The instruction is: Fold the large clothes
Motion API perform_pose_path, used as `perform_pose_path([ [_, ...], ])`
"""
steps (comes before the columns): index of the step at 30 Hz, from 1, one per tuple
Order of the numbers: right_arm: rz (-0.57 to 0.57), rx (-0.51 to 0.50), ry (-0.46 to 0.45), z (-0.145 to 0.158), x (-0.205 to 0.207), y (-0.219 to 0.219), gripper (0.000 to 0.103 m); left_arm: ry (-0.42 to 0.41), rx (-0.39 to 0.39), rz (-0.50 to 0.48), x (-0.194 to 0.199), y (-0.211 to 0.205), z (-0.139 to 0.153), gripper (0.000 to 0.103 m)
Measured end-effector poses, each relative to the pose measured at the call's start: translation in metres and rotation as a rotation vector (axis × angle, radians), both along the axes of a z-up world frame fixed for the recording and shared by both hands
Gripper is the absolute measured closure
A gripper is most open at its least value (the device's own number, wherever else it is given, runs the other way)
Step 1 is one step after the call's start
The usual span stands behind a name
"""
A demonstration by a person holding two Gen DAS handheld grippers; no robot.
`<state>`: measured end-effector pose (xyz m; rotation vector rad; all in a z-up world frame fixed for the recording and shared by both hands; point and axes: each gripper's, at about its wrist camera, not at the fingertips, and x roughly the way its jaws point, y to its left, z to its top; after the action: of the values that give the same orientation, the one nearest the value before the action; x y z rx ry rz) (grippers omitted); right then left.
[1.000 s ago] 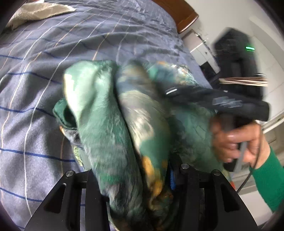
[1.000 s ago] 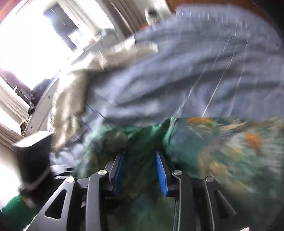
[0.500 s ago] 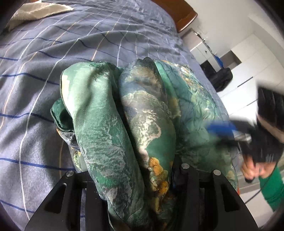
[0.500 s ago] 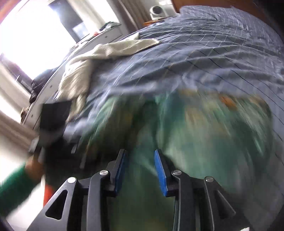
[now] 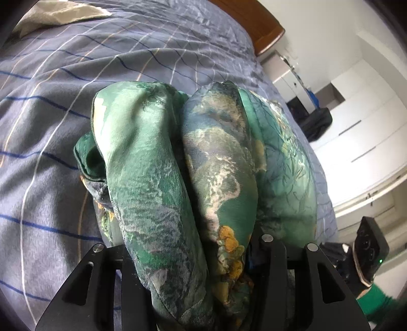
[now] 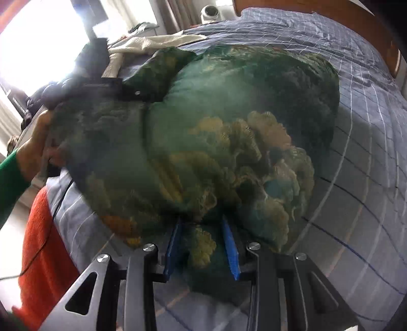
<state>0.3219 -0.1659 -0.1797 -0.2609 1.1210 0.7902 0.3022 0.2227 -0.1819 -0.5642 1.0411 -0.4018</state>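
1. Between the black fingers of the left gripper (image 5: 193, 257), a thick bundle of the green printed garment (image 5: 178, 165) is clamped; the cloth fills the whole gap and hides the inner pads.
2. From that grip the garment runs forward in two fat rolled folds lying side by side, with a flatter layer to their right, all resting on the bed (image 5: 51, 127).
3. At the right gripper (image 6: 202, 250), the blue pads (image 6: 230, 250) stand a little apart with a tuck of the same garment (image 6: 203, 142) pinched between them, so the fingers are closed on the fabric.
4. Seen from the right wrist, the garment spreads ahead of the fingers as a broad, rounded, slightly blurred mass over the bed (image 6: 368, 178).
5. Its far left corner meets the left gripper (image 6: 101, 84), held in the left hand (image 6: 35, 150) with a green sleeve (image 6: 10, 183).
6. The fabric looks thin and silky with a soft sheen, deep green with ochre and pale cloud-like patches.
7. The bed cover is grey-blue, matte and creased, crossed by thin white and dark blue lines.
8. A cream cloth (image 5: 53, 12) lies at the far end of the bed, well apart from the garment.
9. An orange knitted cloth (image 6: 43, 254) hangs at the bed's near left edge in the right wrist view.
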Motion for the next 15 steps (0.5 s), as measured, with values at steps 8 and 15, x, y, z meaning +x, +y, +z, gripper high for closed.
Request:
perform_pose_path([
  [8, 0.020, 0.028, -0.166, 0.082, -0.015, 0.035, 0.067, 0.012, 0.023, 0.014, -0.006, 0.001, 0.030, 0.037],
  [15, 0.147, 0.237, -0.112, 0.053, -0.010, 0.110, 0.067, 0.016, -0.040, 0.115, -0.038, 0.065, 0.059, 0.018],
])
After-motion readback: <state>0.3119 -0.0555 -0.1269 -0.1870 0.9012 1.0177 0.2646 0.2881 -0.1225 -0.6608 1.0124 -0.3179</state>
